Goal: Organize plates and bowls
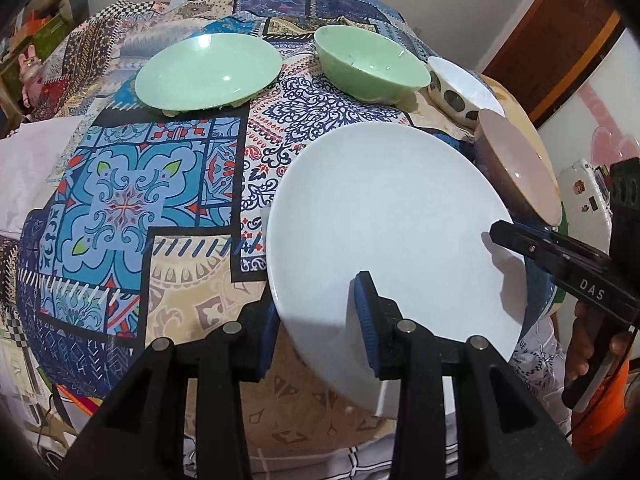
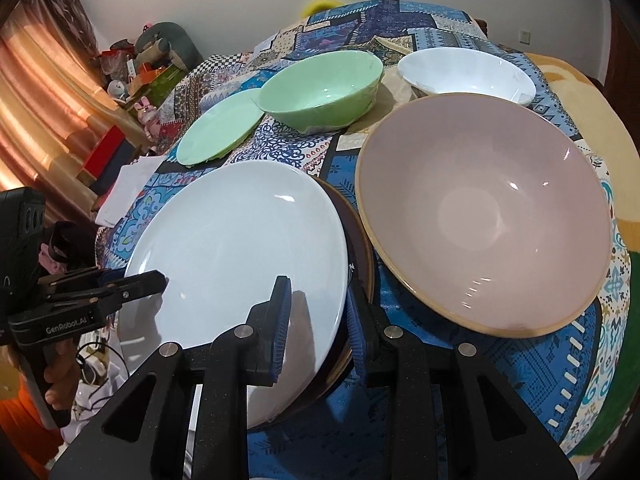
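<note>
Now both hand-held grippers (image 1: 320,320) (image 2: 316,320) clamp white plate (image 2: 240,248).

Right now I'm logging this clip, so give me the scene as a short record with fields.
surface: patterned cloth
held item: white plate, raised and tilted
left gripper: jaws across the plate's near rim
right gripper: jaws across the plate's right rim
under the plate: dark plate
bowls: pink bowl, green bowl, white bowl
also: green plate

White plate (image 1: 392,216), pink bowl (image 2: 484,216) (tan-rimmed), patchwork cloth (image 1: 132,200)
</note>
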The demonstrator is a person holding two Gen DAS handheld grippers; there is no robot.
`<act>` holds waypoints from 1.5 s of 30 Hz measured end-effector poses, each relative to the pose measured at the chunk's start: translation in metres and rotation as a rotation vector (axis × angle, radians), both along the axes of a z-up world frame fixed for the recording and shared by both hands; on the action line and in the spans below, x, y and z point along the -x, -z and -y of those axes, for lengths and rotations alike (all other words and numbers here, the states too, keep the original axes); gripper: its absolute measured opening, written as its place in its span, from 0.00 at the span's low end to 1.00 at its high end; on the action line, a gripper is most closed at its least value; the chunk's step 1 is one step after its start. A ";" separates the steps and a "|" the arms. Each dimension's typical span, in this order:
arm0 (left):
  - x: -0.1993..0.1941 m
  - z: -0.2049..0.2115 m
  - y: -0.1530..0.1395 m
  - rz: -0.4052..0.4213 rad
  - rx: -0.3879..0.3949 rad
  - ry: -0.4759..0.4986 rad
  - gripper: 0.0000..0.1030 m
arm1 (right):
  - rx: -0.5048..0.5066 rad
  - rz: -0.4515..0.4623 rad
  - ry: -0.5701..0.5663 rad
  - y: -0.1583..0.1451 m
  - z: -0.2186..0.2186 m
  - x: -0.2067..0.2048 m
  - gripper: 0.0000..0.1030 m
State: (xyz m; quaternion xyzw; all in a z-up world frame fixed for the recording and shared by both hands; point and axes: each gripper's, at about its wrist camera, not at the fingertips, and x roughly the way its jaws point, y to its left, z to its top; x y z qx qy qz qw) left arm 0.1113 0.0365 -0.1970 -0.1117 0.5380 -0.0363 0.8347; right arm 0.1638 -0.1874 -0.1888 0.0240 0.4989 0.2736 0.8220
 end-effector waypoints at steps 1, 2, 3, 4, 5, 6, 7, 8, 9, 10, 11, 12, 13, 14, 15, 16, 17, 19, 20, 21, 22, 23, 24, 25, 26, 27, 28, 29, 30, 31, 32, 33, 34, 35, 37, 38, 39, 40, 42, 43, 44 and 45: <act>-0.002 -0.001 0.001 -0.002 0.001 -0.002 0.36 | 0.001 0.000 0.000 0.000 0.000 0.000 0.25; -0.004 -0.001 0.002 -0.003 0.001 -0.004 0.36 | 0.002 0.002 -0.001 0.000 0.000 0.000 0.25; -0.005 -0.001 0.002 -0.004 0.000 -0.004 0.37 | 0.004 0.004 -0.001 0.000 0.000 0.000 0.25; -0.007 -0.001 0.003 -0.006 0.001 -0.003 0.37 | 0.007 0.008 -0.001 0.000 0.000 0.000 0.25; -0.008 -0.002 0.004 -0.009 0.003 -0.004 0.37 | 0.011 0.012 -0.002 0.000 0.000 0.000 0.25; -0.009 -0.002 0.005 -0.010 0.007 -0.005 0.37 | 0.012 0.014 -0.002 -0.001 0.000 0.000 0.25; -0.011 -0.003 0.006 -0.010 0.011 -0.005 0.37 | 0.012 0.013 -0.001 0.000 0.001 -0.001 0.25; -0.012 -0.003 0.007 -0.009 0.012 -0.005 0.37 | 0.012 0.013 -0.001 0.000 0.000 -0.002 0.25; -0.014 -0.004 0.007 -0.007 0.011 -0.005 0.37 | 0.013 0.013 0.000 0.000 0.000 -0.002 0.25; -0.015 -0.004 0.007 -0.005 0.011 -0.006 0.37 | 0.013 0.014 0.001 0.000 0.000 -0.002 0.25; -0.017 -0.004 0.007 -0.003 0.009 -0.007 0.37 | 0.013 0.015 0.002 0.000 0.000 -0.002 0.25; -0.018 -0.004 0.007 -0.003 0.009 -0.008 0.38 | 0.013 0.016 0.002 -0.001 0.001 -0.002 0.25; -0.019 -0.004 0.008 -0.002 0.010 -0.009 0.38 | 0.013 0.017 0.001 -0.001 0.002 -0.002 0.25; -0.020 -0.004 0.008 -0.003 0.013 -0.010 0.38 | 0.014 0.018 0.002 -0.001 0.002 -0.001 0.25; -0.022 -0.005 0.009 -0.005 0.019 -0.012 0.38 | 0.015 0.020 0.003 -0.002 0.002 -0.001 0.25; -0.023 -0.005 0.010 -0.007 0.023 -0.013 0.38 | 0.016 0.023 0.003 -0.002 0.003 0.000 0.25; -0.023 -0.006 0.010 -0.008 0.026 -0.013 0.38 | 0.016 0.024 0.002 -0.002 0.003 0.000 0.25; -0.024 -0.005 0.010 -0.007 0.024 -0.010 0.39 | 0.016 0.024 0.005 -0.003 0.004 0.001 0.25; -0.025 -0.004 0.011 -0.005 0.019 -0.006 0.39 | 0.020 0.027 0.006 -0.004 0.004 0.002 0.25; -0.025 -0.003 0.011 -0.003 0.012 -0.003 0.39 | 0.028 0.033 0.008 -0.004 0.003 0.002 0.25; -0.025 -0.002 0.011 -0.001 0.004 -0.002 0.39 | 0.050 0.045 0.015 -0.005 0.003 0.004 0.26; -0.026 0.000 0.011 -0.001 -0.002 0.000 0.39 | 0.072 0.055 0.021 -0.005 0.003 0.005 0.26; -0.026 0.001 0.011 -0.002 -0.005 0.005 0.39 | 0.080 0.063 0.017 -0.005 0.003 0.006 0.26; -0.027 0.003 0.012 -0.005 -0.010 0.010 0.40 | 0.077 0.063 0.012 -0.005 0.004 0.008 0.26; -0.026 0.004 0.012 -0.003 -0.023 0.012 0.40 | 0.076 0.059 0.011 -0.005 0.005 0.008 0.26; -0.026 0.005 0.011 0.005 -0.025 0.016 0.40 | 0.079 0.055 0.009 -0.006 0.005 0.008 0.26; -0.025 0.005 0.011 0.006 -0.028 0.018 0.40 | 0.085 0.057 0.008 -0.007 0.004 0.008 0.26; -0.024 0.005 0.011 0.009 -0.028 0.021 0.40 | 0.088 0.061 0.008 -0.008 0.004 0.008 0.26; -0.024 0.004 0.011 0.009 -0.024 0.022 0.40 | 0.092 0.065 0.009 -0.009 0.003 0.009 0.26; -0.023 0.003 0.010 0.008 -0.019 0.023 0.40 | 0.097 0.069 0.008 -0.012 0.002 0.008 0.26; -0.022 0.001 0.008 0.009 -0.012 0.021 0.40 | 0.094 0.072 0.006 -0.013 0.001 0.009 0.27; -0.020 0.000 0.007 0.013 -0.011 0.019 0.41 | 0.088 0.075 0.005 -0.014 0.000 0.009 0.26; -0.019 -0.001 0.004 0.020 -0.016 0.014 0.43 | 0.082 0.080 0.005 -0.018 -0.001 0.008 0.26; -0.016 -0.004 0.001 0.034 -0.023 0.009 0.44 | 0.079 0.086 0.004 -0.019 -0.002 0.009 0.27; -0.012 -0.009 -0.006 0.061 -0.037 -0.002 0.50 | 0.077 0.101 -0.003 -0.024 -0.007 0.009 0.27; -0.010 -0.012 -0.010 0.077 -0.044 -0.008 0.51 | 0.074 0.110 -0.007 -0.027 -0.010 0.009 0.27; -0.007 -0.016 -0.013 0.089 -0.048 -0.014 0.53 | 0.069 0.117 -0.012 -0.030 -0.014 0.008 0.27; -0.006 -0.021 -0.017 0.102 -0.055 -0.022 0.54 | 0.064 0.127 -0.019 -0.034 -0.018 0.007 0.28; -0.003 -0.030 -0.023 0.122 -0.061 -0.039 0.57 | 0.056 0.140 -0.030 -0.038 -0.027 0.004 0.30; -0.003 -0.034 -0.025 0.130 -0.063 -0.048 0.61 | 0.052 0.145 -0.043 -0.041 -0.033 0.003 0.30; -0.002 -0.039 -0.029 0.144 -0.065 -0.062 0.62 | 0.051 0.151 -0.053 -0.042 -0.038 0.003 0.30; -0.001 -0.044 -0.031 0.155 -0.069 -0.073 0.63 | 0.053 0.160 -0.064 -0.043 -0.044 0.002 0.30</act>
